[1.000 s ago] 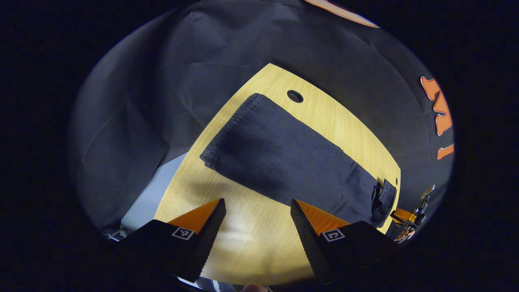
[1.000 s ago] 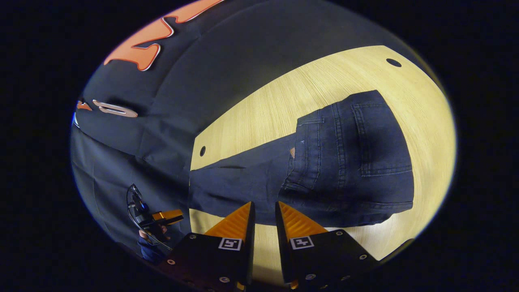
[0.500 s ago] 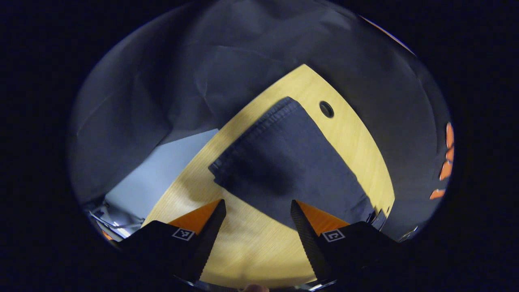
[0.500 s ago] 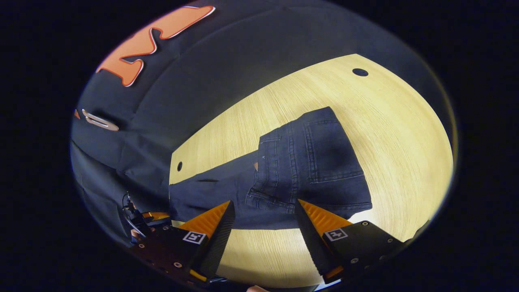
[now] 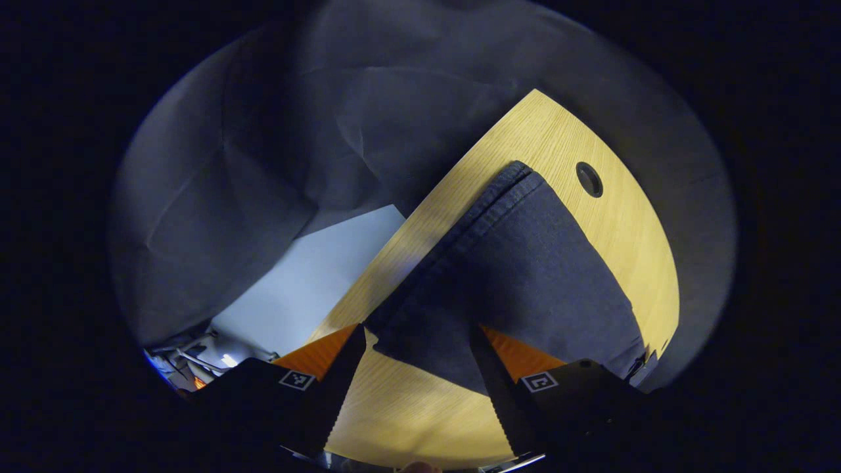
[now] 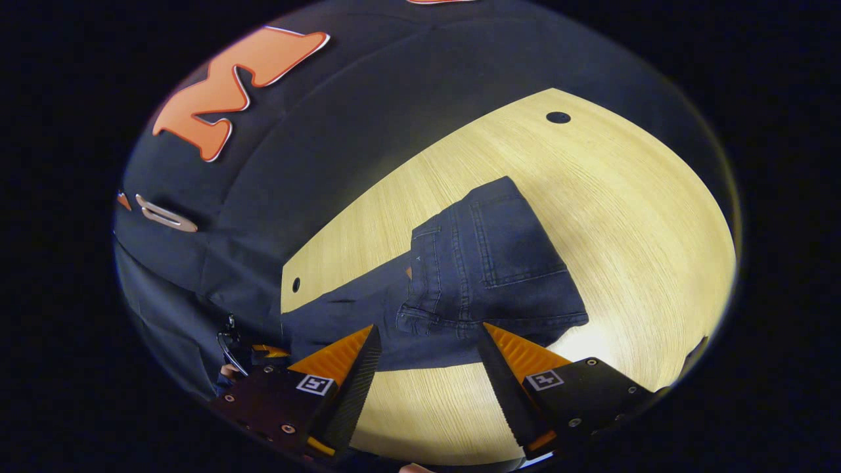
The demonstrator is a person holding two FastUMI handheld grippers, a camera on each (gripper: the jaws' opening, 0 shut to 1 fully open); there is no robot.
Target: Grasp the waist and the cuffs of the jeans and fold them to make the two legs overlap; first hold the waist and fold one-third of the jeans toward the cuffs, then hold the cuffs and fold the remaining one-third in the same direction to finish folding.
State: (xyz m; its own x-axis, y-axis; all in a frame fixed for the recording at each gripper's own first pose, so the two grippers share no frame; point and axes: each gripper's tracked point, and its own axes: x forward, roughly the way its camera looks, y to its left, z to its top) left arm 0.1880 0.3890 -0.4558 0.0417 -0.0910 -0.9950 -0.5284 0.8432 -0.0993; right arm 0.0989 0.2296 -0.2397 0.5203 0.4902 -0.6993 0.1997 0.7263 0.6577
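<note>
Dark blue jeans lie on the wooden table. The waist part, with its back pocket facing up, is folded over the legs, which run left to the table edge. My right gripper hovers open just in front of the folded waist, holding nothing. In the left gripper view the cuff end of the jeans reaches toward me. Its near corner lies between the fingertips of my open left gripper. The left gripper and the hand holding it also appear small at the far left of the right gripper view.
A round cable hole sits in the table just beyond the cuffs, with the table edge beside them and pale floor below. The right gripper view shows another hole far back and a small one near the left edge.
My right gripper went from nearly shut to open and drew back from the folded waist. My left gripper closed in on the cuffs until the cuff corner lay between its fingers.
</note>
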